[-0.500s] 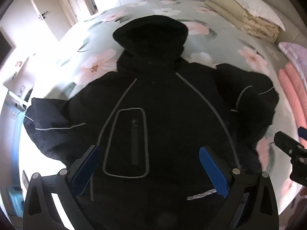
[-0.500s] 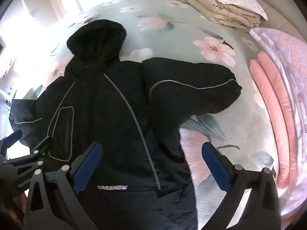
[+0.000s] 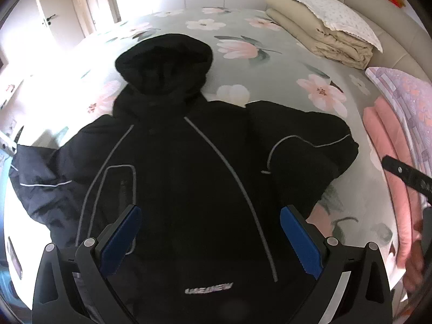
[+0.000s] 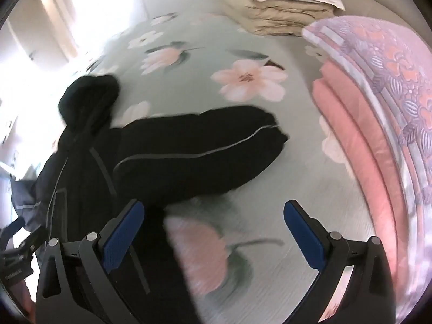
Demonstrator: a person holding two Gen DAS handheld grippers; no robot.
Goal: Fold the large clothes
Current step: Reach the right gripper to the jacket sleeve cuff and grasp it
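Note:
A black hooded jacket [image 3: 194, 178] with grey piping lies face up on the floral bed sheet [image 3: 270, 62], hood [image 3: 164, 62] pointing away. Its right sleeve [image 4: 205, 151] stretches out to the right; the left sleeve [image 3: 40, 183] hangs toward the bed's left edge. My left gripper [image 3: 210, 232] hovers open above the jacket's lower front, nothing between its blue pads [image 3: 121, 240]. My right gripper [image 4: 213, 232] is open above the sheet, just right of the jacket's hem and below the right sleeve. The right gripper [image 3: 407, 178] also shows at the left wrist view's right edge.
A folded beige quilt [image 3: 318, 37] with a white pillow [image 3: 329, 10] lies at the head of the bed. Pink and purple folded bedding [image 4: 378, 124] runs along the right side. A padded headboard [image 3: 378, 21] stands behind. Doors and bright light are at the far left.
Both grippers have swung to the right. The right wrist view now centres on the right sleeve and bare sheet, and it is blurred by motion. The jacket has not moved.

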